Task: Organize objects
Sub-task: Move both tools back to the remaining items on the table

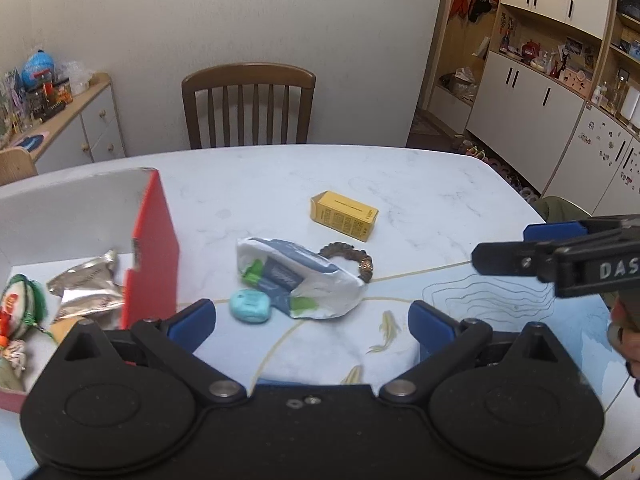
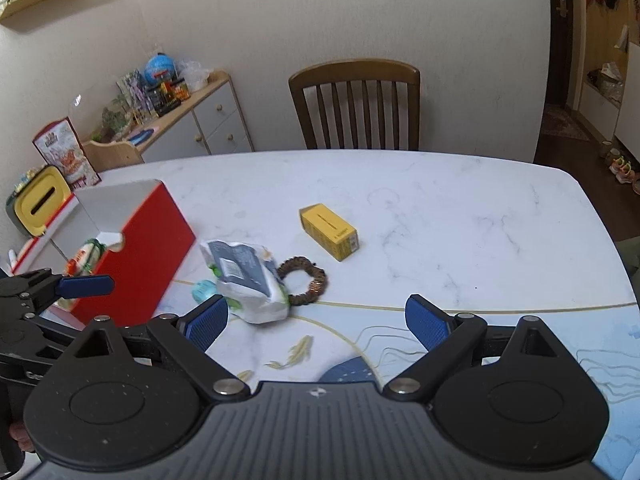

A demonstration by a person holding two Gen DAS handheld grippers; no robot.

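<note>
Both grippers, left gripper and right gripper, are spread wide and empty. We should straddle the wipes pack on the desk, beside the red box, squarely before closing.

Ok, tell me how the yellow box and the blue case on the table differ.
The yellow box is a long, sharp-edged carton; the blue case is small and rounded. The yellow box lies alone in open table space, while the blue case sits against the white packet, near the red box. Both lie on the table, outside the red box.
</note>
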